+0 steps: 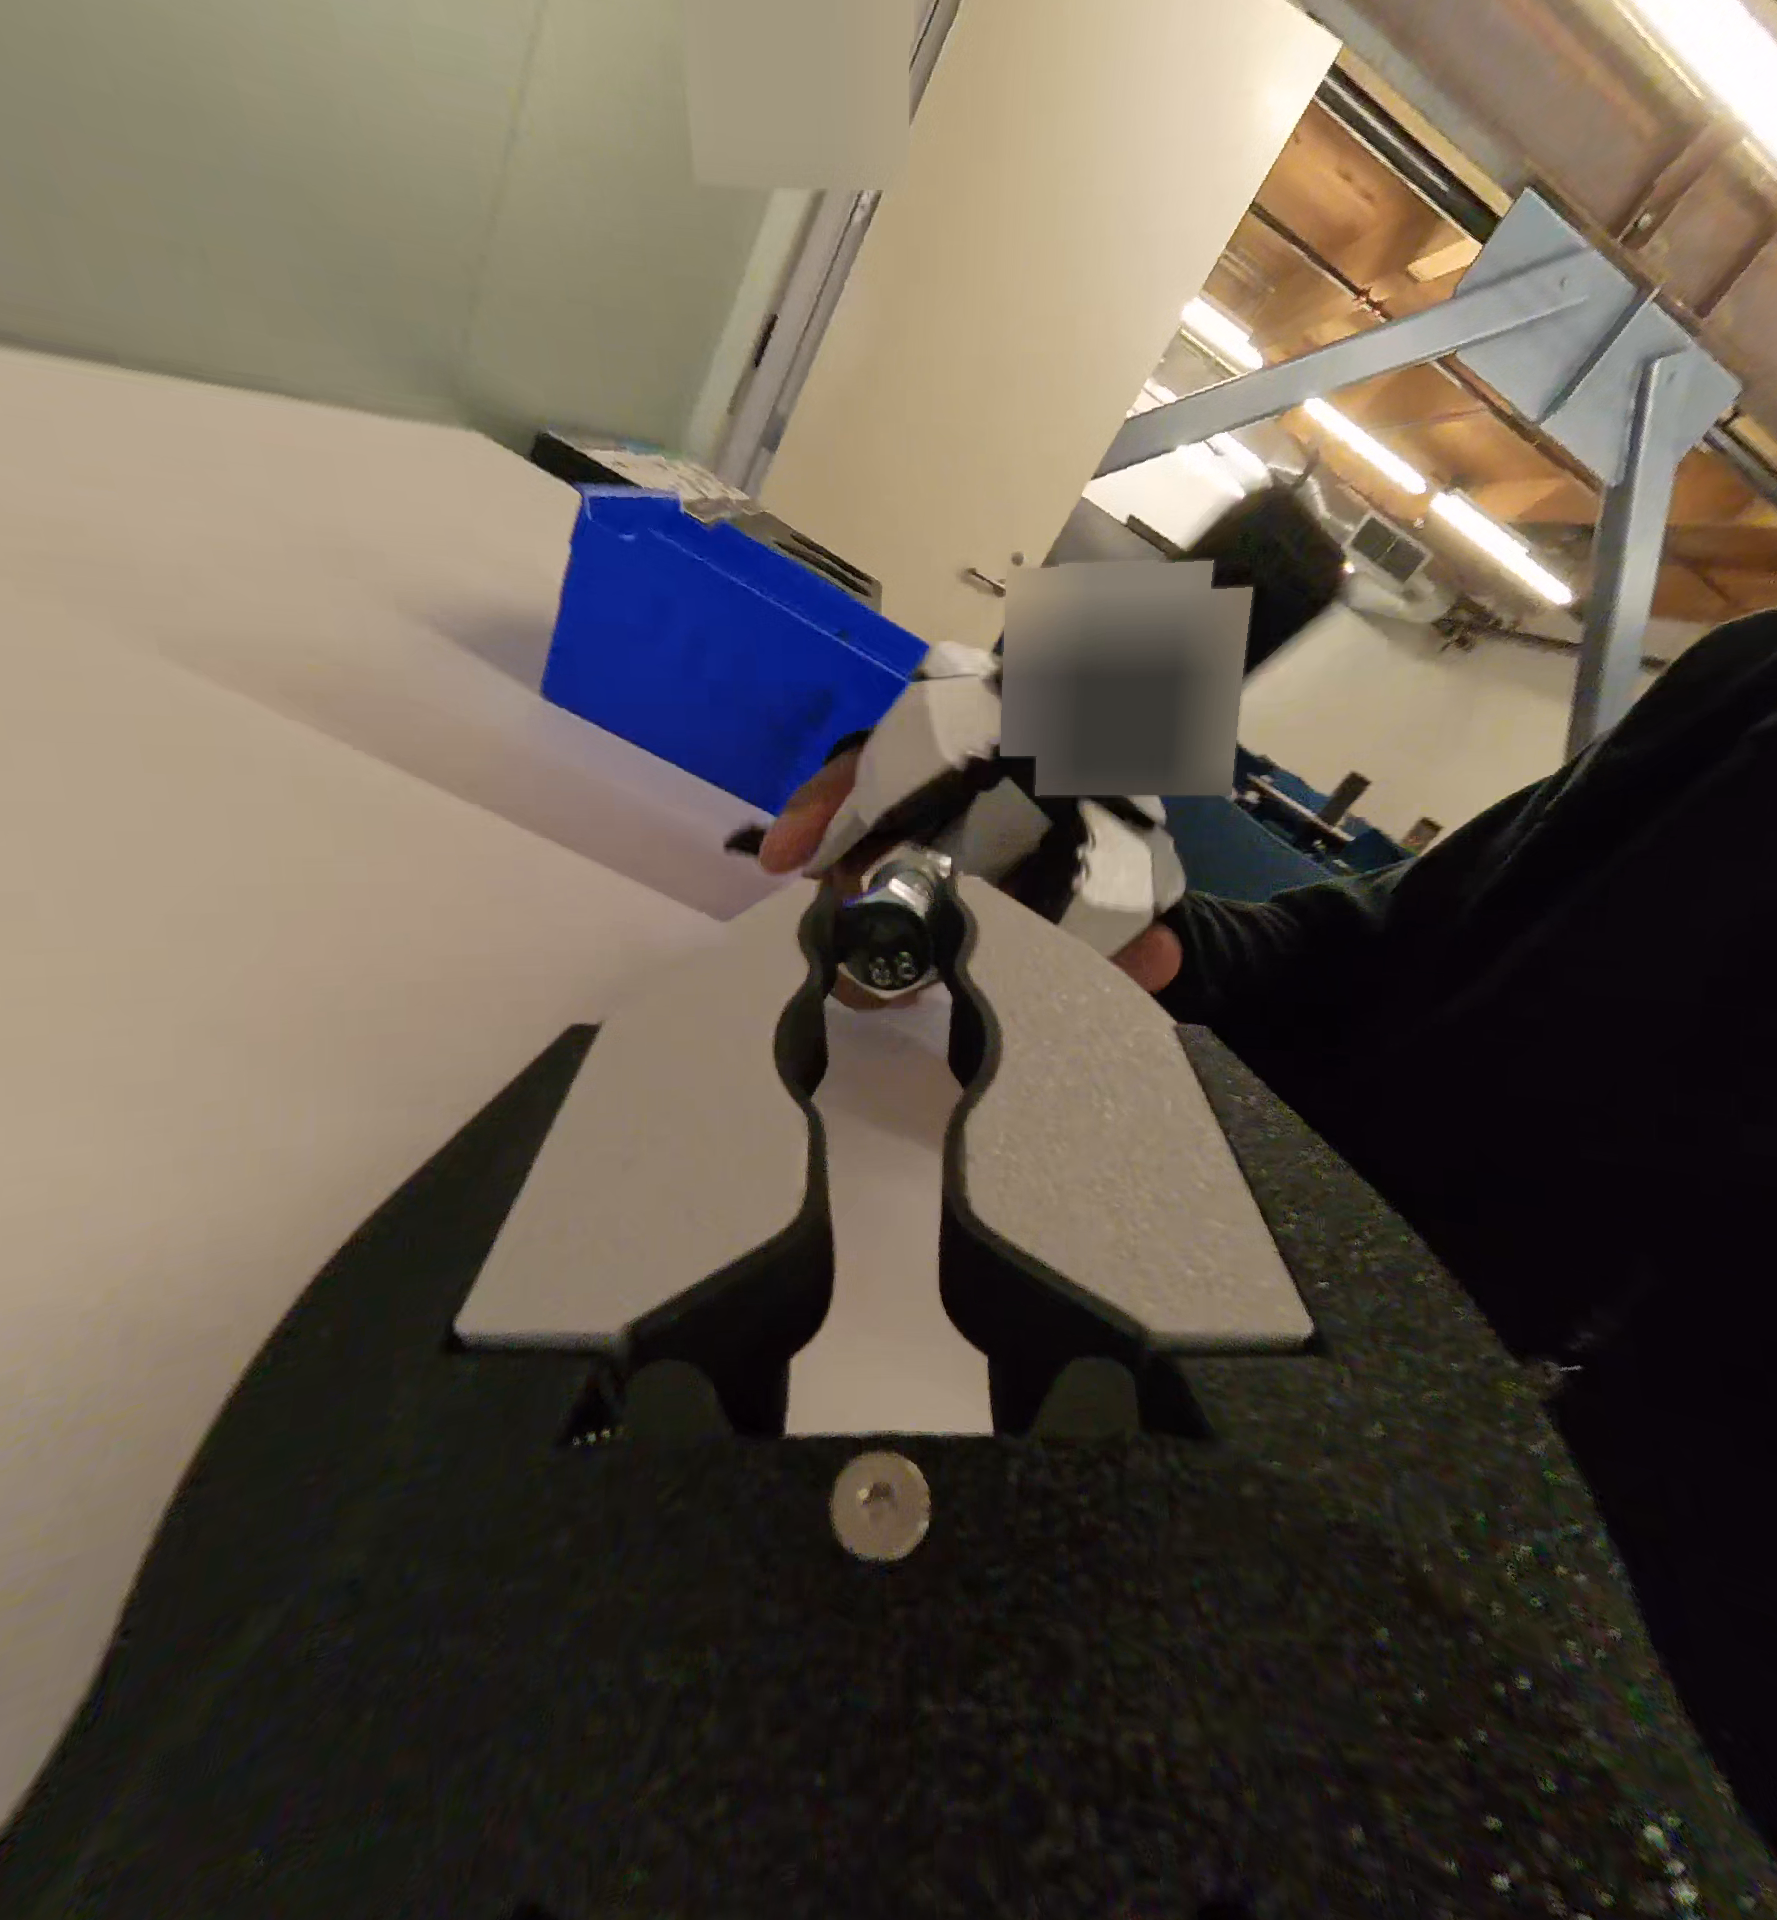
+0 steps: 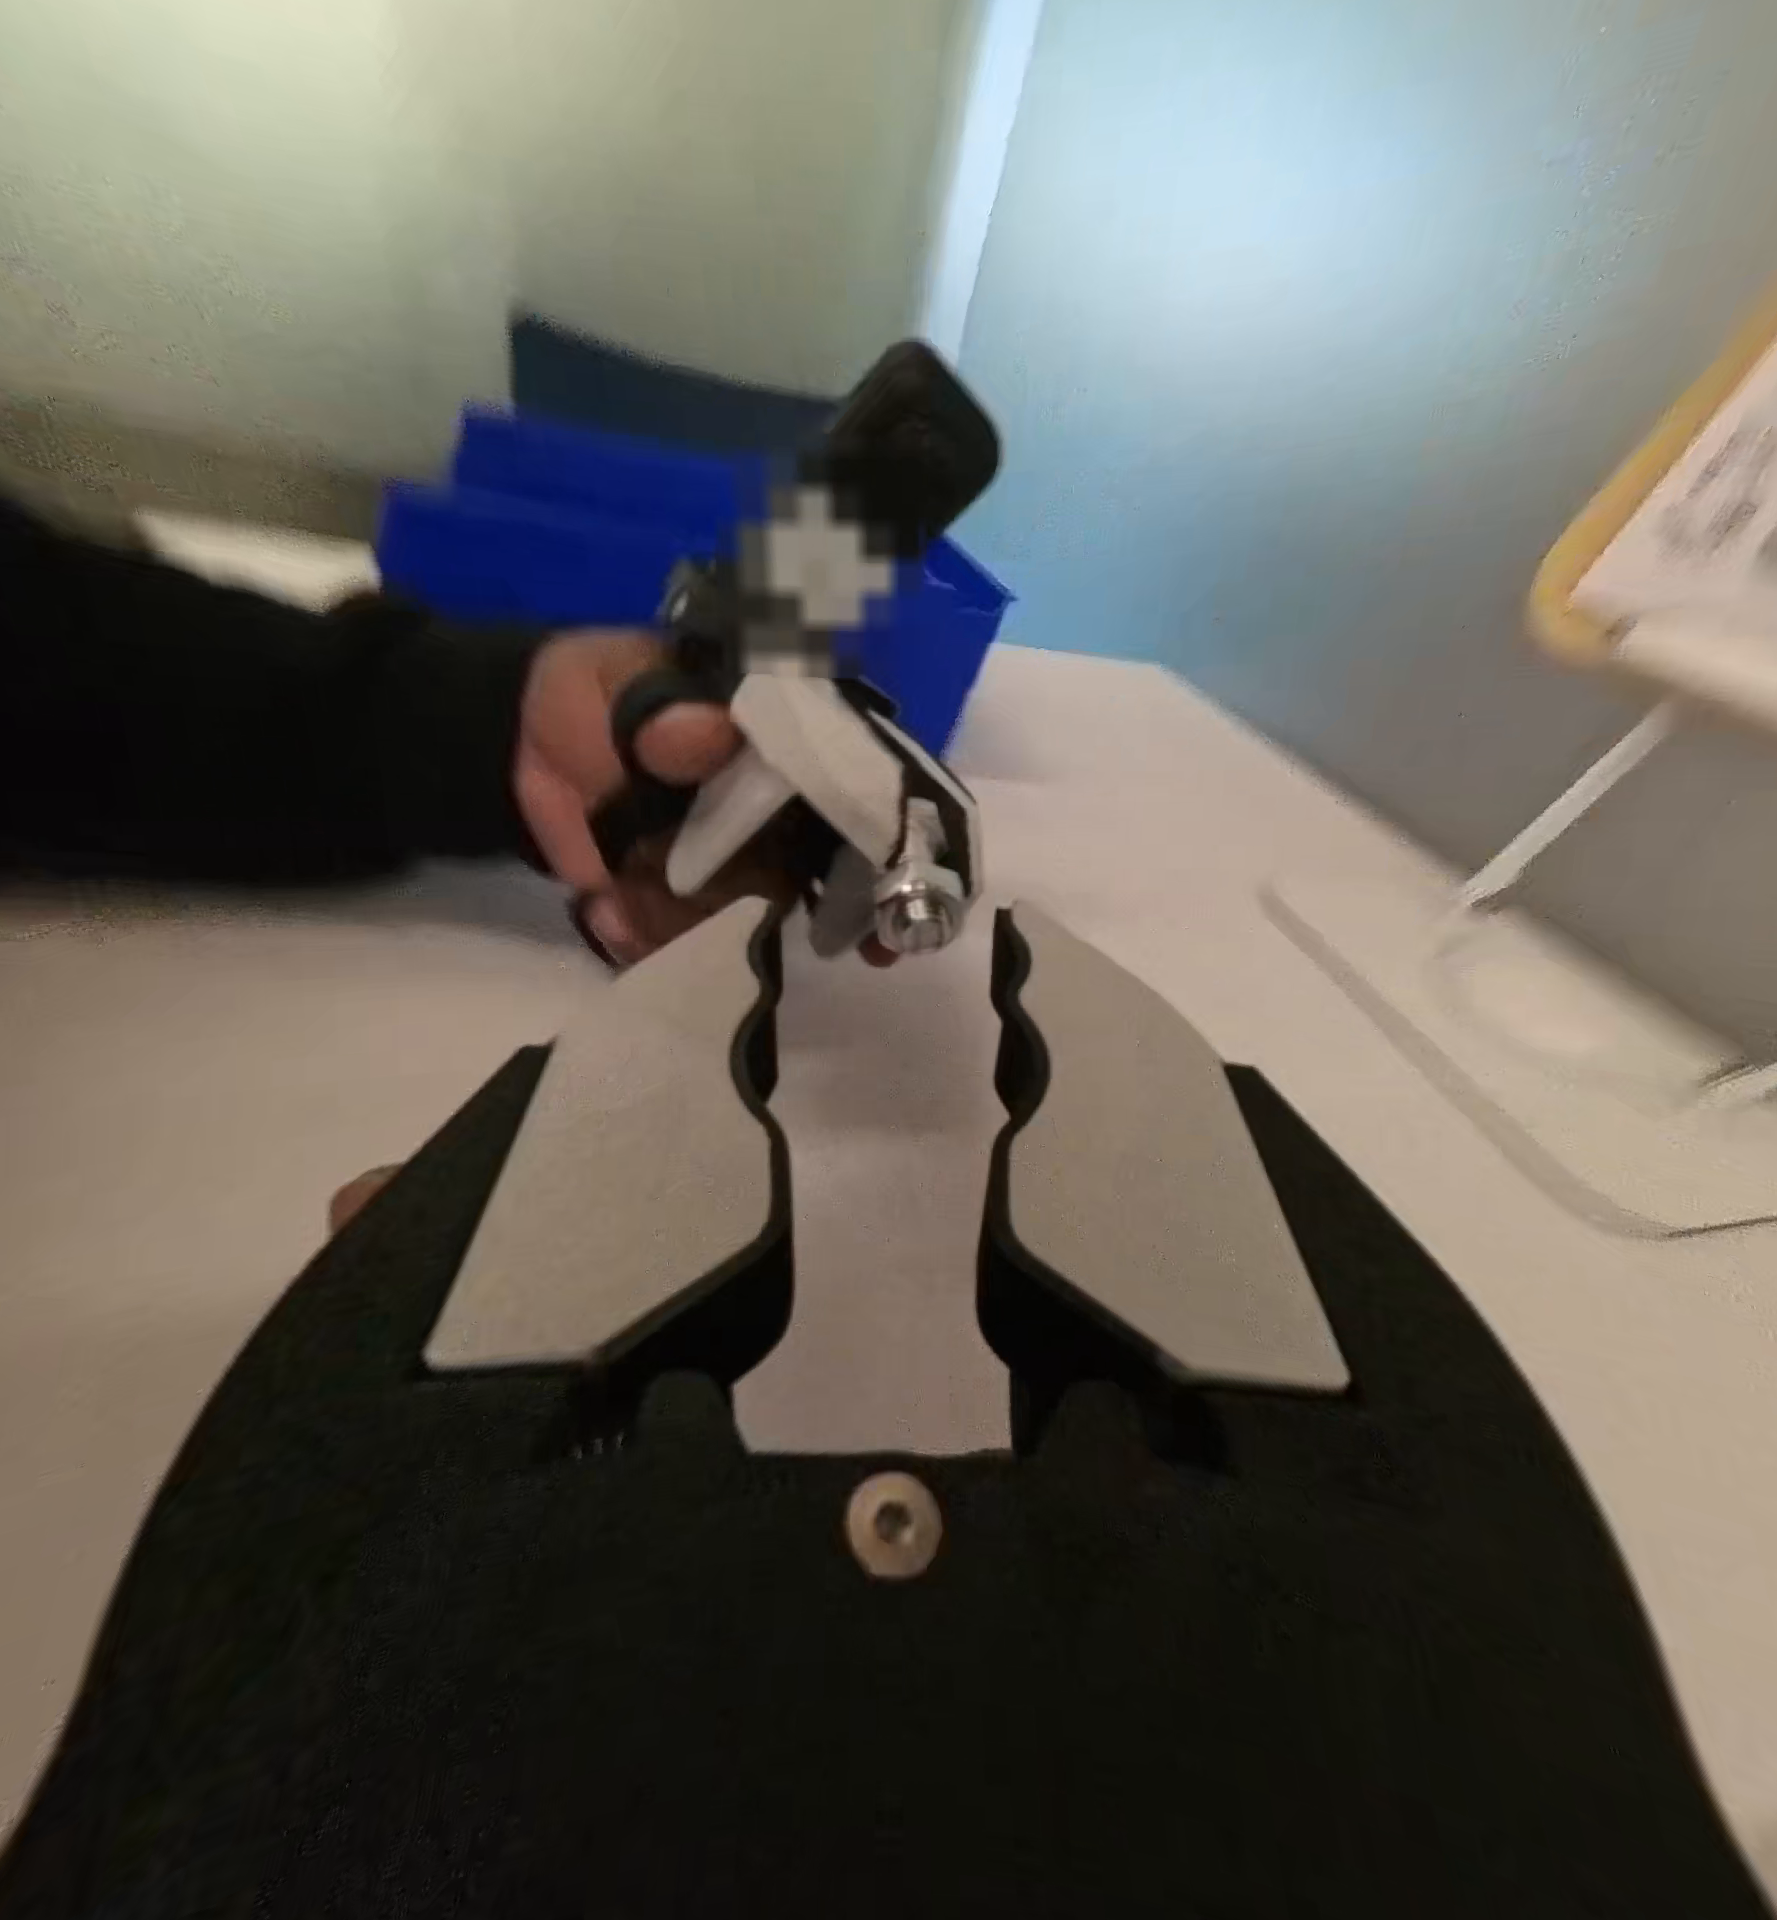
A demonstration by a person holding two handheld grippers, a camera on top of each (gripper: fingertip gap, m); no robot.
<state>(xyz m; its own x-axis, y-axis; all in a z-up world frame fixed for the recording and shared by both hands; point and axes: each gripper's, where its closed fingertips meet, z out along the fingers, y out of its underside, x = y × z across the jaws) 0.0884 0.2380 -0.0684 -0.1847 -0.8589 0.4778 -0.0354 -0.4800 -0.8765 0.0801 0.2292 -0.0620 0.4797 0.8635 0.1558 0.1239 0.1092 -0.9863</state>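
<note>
My left gripper (image 1: 886, 951) is shut on a silver hex-head bolt (image 1: 882, 956), gripped across its head above the white table (image 1: 240, 935). A silver nut (image 1: 915, 891) sits on the shank beyond the head. In the right wrist view the left gripper (image 2: 931, 873) shows held by a hand, with the bolt (image 2: 920, 914) and its nut end pointing at me. My right gripper (image 2: 889, 935) is open. Its fingertips (image 2: 1011, 940) stand on either side of the nut end with a gap on each side, not touching. The right gripper's body (image 1: 977, 800) shows just beyond the bolt.
A blue plastic bin (image 1: 697, 665) stands on the table behind the grippers and also shows in the right wrist view (image 2: 551, 520). A clear stand with a yellow-edged sheet (image 2: 1694, 499) is at the right. A black-sleeved arm (image 1: 1486, 935) reaches in from the right.
</note>
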